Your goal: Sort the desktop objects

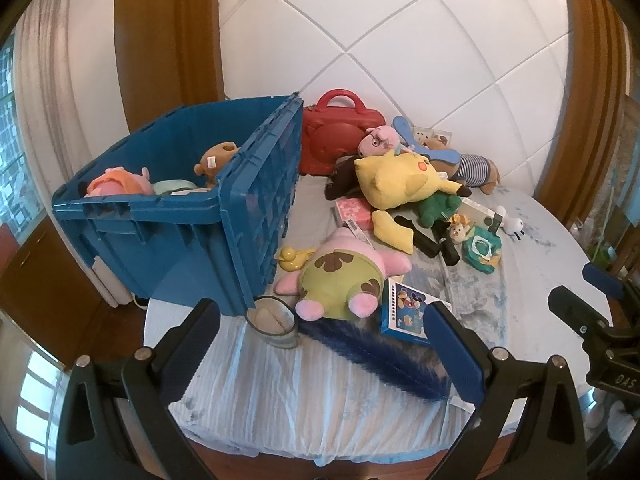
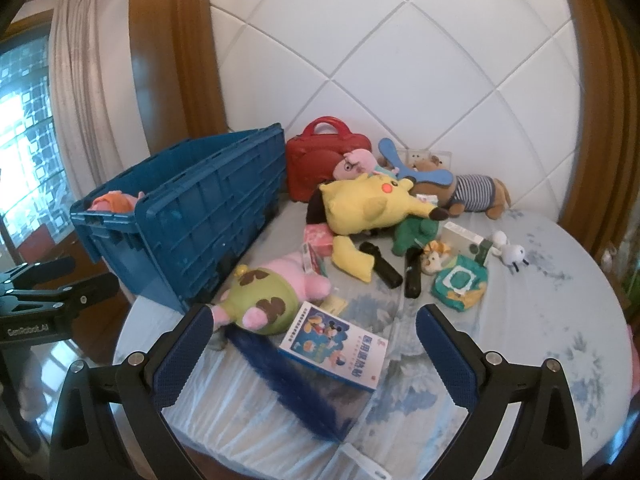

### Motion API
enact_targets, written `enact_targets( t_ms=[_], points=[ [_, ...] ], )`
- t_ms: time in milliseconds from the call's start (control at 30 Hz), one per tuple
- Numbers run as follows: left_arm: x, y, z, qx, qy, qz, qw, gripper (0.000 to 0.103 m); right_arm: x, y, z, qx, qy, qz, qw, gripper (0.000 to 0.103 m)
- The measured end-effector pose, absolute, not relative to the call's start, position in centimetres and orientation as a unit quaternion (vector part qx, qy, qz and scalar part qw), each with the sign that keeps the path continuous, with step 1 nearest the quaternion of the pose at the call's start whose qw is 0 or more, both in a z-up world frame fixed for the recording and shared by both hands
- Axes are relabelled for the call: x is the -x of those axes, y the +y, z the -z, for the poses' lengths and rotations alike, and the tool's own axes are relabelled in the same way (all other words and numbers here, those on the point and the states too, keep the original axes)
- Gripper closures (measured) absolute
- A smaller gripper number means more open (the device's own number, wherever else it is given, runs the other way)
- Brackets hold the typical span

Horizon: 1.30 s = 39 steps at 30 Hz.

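1. Left gripper (image 1: pixel 320 344) and right gripper (image 2: pixel 310 354): both spread wide, holding nothing.
2. Ribbed blue plastic crate (image 1: pixel 224 216) at the table's (image 2: pixel 560 320) left edge.
3. Soft pink-green plush (image 1: pixel 340 276) beside the crate, near the front edge.

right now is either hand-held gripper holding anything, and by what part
Nothing is held. The left hand-held gripper and the right hand-held gripper are both open, hovering above the table with only air between their fingers.
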<state>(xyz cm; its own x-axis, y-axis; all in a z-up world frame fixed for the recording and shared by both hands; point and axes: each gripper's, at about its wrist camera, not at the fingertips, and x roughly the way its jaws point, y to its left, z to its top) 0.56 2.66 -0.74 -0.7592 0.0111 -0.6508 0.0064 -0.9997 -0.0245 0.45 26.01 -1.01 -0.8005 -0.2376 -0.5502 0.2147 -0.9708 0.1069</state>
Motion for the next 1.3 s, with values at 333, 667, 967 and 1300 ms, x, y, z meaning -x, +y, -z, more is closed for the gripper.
enact_targets(
  t_ms=[333,667,967,1300],
  points=[
    [1.6,5.2,3.4,0.389,-0.002,-0.921,-0.004,0.000,-0.8,31.7,1.5,-0.240,-0.091,0.962,0.092,0.000],
    [5.8,9.7,9.2,0.470,0.020,-0.882,0.013,0.000,2.3,38.1,8.8,-0.322,-0.202,0.919,0.100,0.000],
    [14.1,13.8,11.9,0.479,0.006,-0.872,0.097,0.000,7.1,43.0,12.3,-0.357,-0.219,0.906,0.059,0.000],
    [23.6,19.2,15.6,0.511,0.030,-0.853,0.099,0.003,15.7,46.4,15.2,-0.433,-0.174,0.884,-0.017,0.000]
  ],
)
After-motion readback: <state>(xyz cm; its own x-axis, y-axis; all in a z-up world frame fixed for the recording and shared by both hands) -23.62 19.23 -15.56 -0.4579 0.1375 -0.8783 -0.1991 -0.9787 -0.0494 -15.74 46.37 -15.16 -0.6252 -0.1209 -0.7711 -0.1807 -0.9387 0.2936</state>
